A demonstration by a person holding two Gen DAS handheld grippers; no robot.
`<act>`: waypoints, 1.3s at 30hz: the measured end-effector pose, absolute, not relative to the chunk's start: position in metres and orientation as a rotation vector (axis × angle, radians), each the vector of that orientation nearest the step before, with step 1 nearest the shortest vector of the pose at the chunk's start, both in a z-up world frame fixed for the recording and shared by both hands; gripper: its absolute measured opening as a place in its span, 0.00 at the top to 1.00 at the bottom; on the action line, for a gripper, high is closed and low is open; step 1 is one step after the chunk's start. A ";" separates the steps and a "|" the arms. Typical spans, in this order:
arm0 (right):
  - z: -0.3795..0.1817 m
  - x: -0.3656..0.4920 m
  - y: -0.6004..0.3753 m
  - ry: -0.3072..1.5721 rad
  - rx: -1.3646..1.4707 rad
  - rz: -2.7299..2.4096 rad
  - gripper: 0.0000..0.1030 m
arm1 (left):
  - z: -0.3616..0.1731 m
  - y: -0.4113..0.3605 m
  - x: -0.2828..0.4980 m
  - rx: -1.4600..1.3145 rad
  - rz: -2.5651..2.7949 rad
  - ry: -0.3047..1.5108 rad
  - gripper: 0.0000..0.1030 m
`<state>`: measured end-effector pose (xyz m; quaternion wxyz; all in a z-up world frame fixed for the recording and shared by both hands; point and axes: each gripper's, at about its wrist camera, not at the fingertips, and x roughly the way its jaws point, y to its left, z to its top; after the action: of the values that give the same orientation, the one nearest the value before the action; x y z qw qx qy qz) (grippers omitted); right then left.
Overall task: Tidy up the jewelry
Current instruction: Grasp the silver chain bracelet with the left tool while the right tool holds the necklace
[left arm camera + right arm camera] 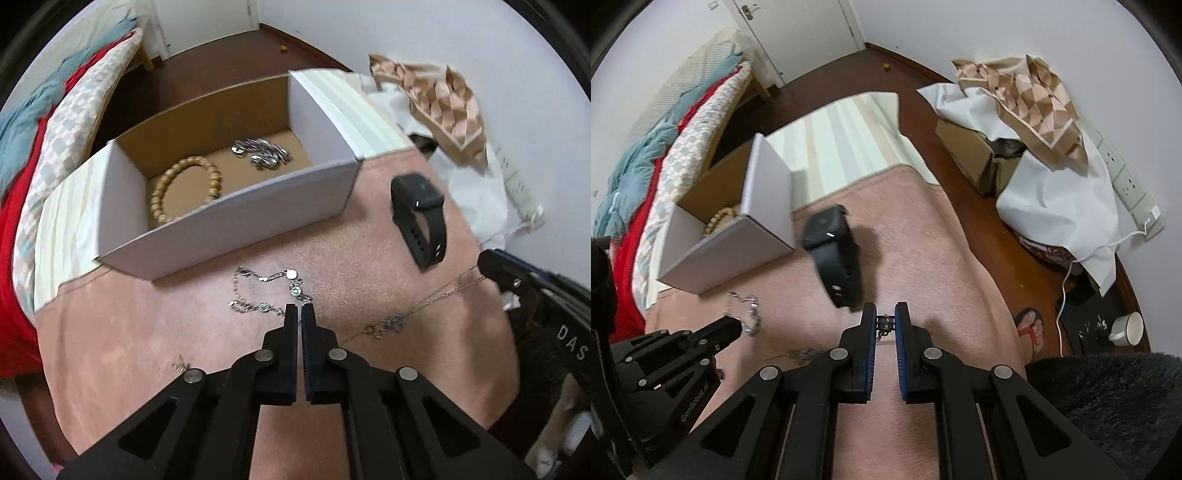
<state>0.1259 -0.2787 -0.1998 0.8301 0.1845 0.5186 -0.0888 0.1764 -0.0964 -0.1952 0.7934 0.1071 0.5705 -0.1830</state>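
On the pink blanket [369, 258] sits an open white cardboard box [229, 221], and inside it lie a ring of tan wooden beads [184, 188] and a heap of silver metal links [262, 151], apart from each other on the brown floor of the box. Just in front of the box a silver bracelet [266, 291] with small round charms is spread loose on the blanket, and the left gripper [299, 314] has its jaws drawn nearly together right at the bracelet's near end; whether they actually pinch the chain cannot be told. To the right a black smartwatch [421, 218] appears blurred above the blanket, beside the box's corner. The right gripper [885, 321] has its jaws narrow and clamped on a fine thin necklace [413, 314], a small dark piece showing between the blue pads [871, 332], with the chain trailing down to a small tangle on the blanket. Beyond, a beige patterned bag [1034, 103] rests on white paper [1052, 206] by the wall.
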 end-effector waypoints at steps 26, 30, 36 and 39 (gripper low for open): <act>-0.160 0.123 -0.265 1.044 0.402 -0.094 0.90 | -0.221 -0.083 0.197 0.037 -0.346 1.334 0.45; -0.175 0.121 -0.275 1.065 0.430 -0.118 0.90 | -0.237 -0.113 0.189 0.252 -0.305 1.318 0.44; -0.189 0.119 -0.285 1.084 0.456 -0.137 0.90 | -0.234 -0.125 0.189 0.275 -0.345 1.277 0.60; -0.194 0.119 -0.286 1.092 0.471 -0.135 0.90 | -0.232 -0.123 0.196 0.236 -0.372 1.301 0.95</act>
<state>0.1188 -0.2858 -0.1939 0.8261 0.2218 0.5142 -0.0635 0.1964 -0.1230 -0.2318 0.7734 0.1090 0.6004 -0.1716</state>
